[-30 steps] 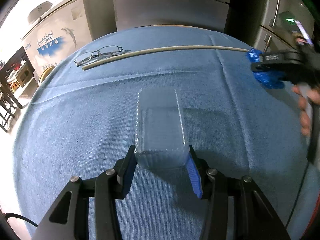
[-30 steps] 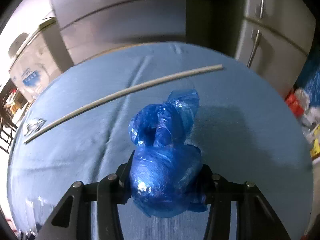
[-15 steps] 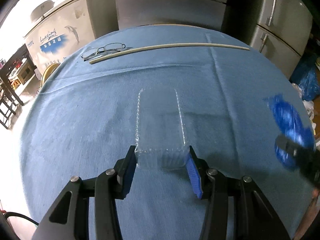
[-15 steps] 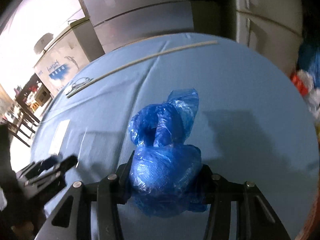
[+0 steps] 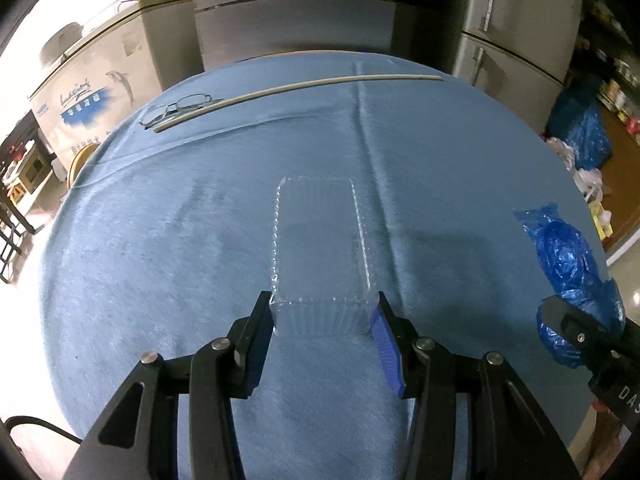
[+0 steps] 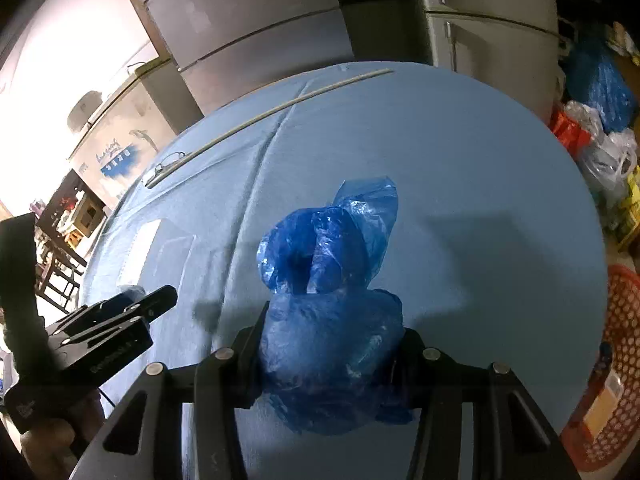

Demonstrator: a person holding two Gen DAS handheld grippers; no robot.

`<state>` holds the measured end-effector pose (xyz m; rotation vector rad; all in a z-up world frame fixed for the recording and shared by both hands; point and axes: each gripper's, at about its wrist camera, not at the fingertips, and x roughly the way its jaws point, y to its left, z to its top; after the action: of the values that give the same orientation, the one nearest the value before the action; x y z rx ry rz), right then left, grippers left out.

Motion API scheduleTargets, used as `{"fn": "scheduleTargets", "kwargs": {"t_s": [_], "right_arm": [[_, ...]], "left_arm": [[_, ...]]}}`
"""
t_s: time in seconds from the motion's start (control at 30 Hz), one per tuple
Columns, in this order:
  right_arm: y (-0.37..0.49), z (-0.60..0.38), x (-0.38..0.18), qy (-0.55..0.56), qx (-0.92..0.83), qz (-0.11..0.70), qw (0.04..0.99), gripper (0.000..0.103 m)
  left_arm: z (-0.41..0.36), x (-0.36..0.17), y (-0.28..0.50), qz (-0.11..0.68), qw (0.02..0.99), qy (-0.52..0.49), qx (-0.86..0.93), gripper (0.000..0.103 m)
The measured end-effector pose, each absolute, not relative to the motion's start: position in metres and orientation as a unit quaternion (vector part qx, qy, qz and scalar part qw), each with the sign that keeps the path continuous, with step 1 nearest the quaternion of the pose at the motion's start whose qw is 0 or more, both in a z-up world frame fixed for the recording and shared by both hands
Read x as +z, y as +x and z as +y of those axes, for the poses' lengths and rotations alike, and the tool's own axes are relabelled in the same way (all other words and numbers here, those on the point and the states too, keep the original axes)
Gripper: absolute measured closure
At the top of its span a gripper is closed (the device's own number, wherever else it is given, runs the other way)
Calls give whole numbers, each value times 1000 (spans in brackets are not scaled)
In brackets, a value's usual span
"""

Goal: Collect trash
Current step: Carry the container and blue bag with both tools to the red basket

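Left wrist view: both claws carry trash above the blue tablecloth (image 5: 160,260).

The left gripper (image 5: 322,326), partly open, pinches the near end of an empty clear plastic tray (image 5: 320,248), its long axis pointing away. Right of it, the right gripper (image 6: 330,354) squeezes a crumpled blue plastic bag (image 6: 328,300) sticking out forward.

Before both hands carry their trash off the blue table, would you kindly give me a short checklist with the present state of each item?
1. Left gripper jaws closed on the clear ribbed plastic tray: ok.
2. Right gripper jaws closed on the crumpled blue plastic bag: ok.
3. The two grippers apart, not touching: ok.
4. Wire-framed eyeglasses and long pale stick lying far across the blue tablecloth, clear of both loads: ok.
5. Red mesh basket beside the table within view as a drop place: ok; whether it is the intended bin, cannot tell.
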<state>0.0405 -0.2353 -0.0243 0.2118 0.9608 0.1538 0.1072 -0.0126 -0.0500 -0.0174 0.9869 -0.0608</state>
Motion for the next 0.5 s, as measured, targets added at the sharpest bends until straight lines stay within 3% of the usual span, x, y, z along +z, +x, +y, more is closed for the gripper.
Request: {"fn": "scheduleTargets", "kwargs": {"t_s": [0.5], "right_arm": [[3, -262, -23, 136, 60, 449, 881, 51]], "left_arm": [[-57, -44, 83, 474, 878, 24, -70, 53]]}}
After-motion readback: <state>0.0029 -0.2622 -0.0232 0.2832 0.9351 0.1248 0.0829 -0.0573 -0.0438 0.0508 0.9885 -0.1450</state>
